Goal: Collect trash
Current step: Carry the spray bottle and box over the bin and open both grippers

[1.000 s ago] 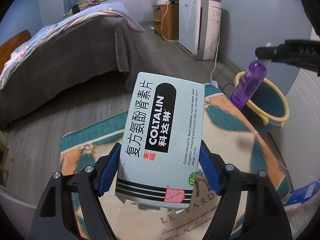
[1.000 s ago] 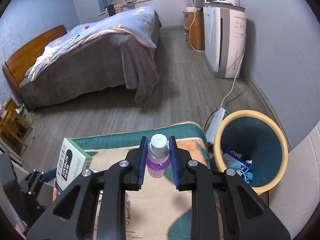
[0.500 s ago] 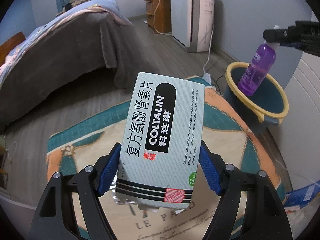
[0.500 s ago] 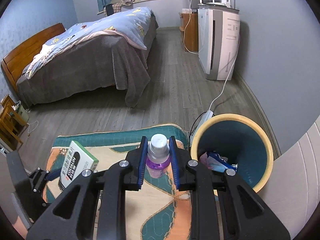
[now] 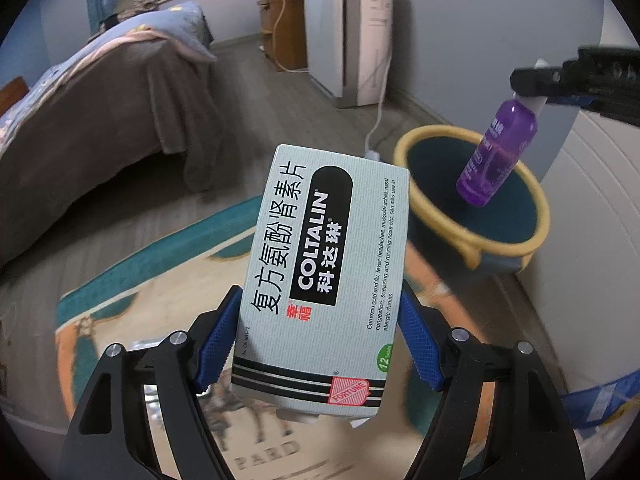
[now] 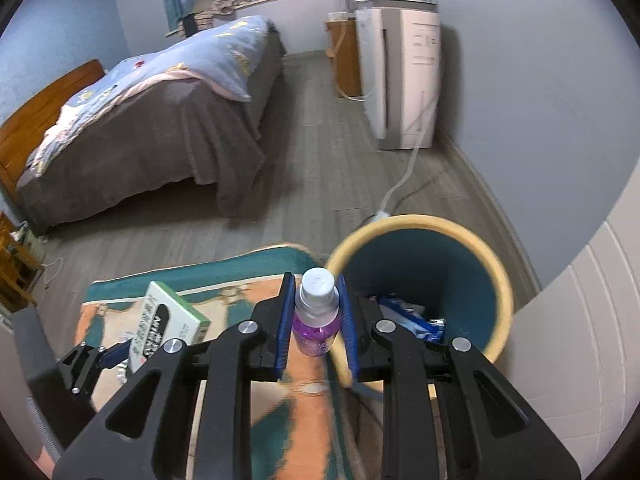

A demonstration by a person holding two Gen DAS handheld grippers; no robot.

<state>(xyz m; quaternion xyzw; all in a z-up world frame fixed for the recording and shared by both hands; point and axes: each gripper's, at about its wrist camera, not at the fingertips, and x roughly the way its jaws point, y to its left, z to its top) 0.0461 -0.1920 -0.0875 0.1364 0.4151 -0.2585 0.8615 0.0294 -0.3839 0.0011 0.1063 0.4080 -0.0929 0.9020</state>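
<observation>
A grey-green Coltalin medicine box (image 5: 324, 276) stands upright at frame centre. A purple bottle (image 5: 496, 156) with a white cap hangs tilted, upper right, above the yellow-rimmed teal bin (image 5: 432, 216).

Two grippers: left gripper (image 5: 320, 344), right gripper (image 6: 316, 320). One medicine box (image 5: 324, 276). One purple bottle (image 5: 496, 152). One bin (image 6: 492, 264), yellow rim; wrappers inside, number unclear. One rug (image 5: 168, 256). One bed (image 6: 160, 120). One white appliance (image 6: 404, 76). One wooden cabinet (image 5: 284, 28). One white cable (image 6: 404, 172).
</observation>
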